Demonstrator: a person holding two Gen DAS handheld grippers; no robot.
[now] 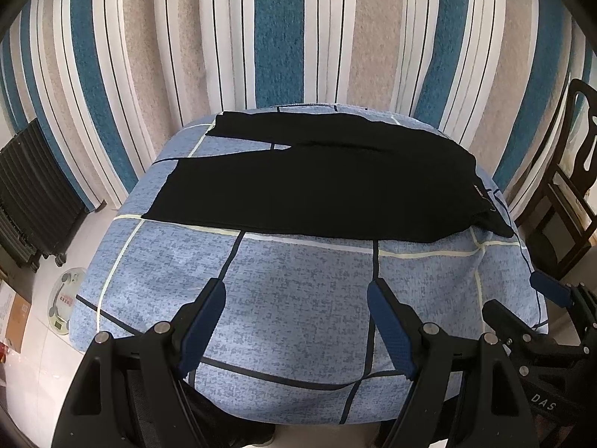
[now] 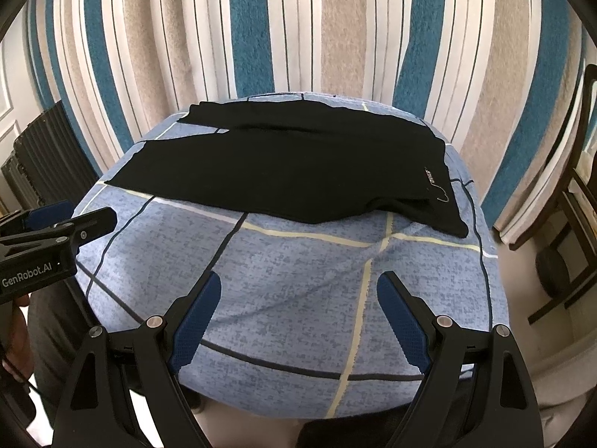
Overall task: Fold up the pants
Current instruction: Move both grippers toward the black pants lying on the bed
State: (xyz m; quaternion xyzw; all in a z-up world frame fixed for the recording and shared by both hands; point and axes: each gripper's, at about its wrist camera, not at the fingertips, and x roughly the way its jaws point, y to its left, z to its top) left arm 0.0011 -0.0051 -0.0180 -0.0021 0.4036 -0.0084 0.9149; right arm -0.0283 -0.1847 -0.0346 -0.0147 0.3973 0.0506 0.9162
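Observation:
Black pants [image 1: 328, 183] lie flat across the far half of a blue checked cloth-covered surface [image 1: 298, 298], waistband to the right, legs pointing left and slightly spread. They also show in the right wrist view [image 2: 298, 171]. My left gripper [image 1: 296, 291] is open and empty, hovering over the near part of the cloth, short of the pants. My right gripper [image 2: 298, 283] is open and empty, beside the left one and at the same distance from the pants. Each gripper shows in the other's view: the right [image 1: 522, 298], the left [image 2: 71, 216].
A striped blue, white and beige curtain [image 1: 298, 37] hangs behind the surface. A dark radiator [image 1: 33, 194] and a round scale [image 1: 63, 298] are on the left. A dark wooden chair [image 1: 567, 186] stands on the right.

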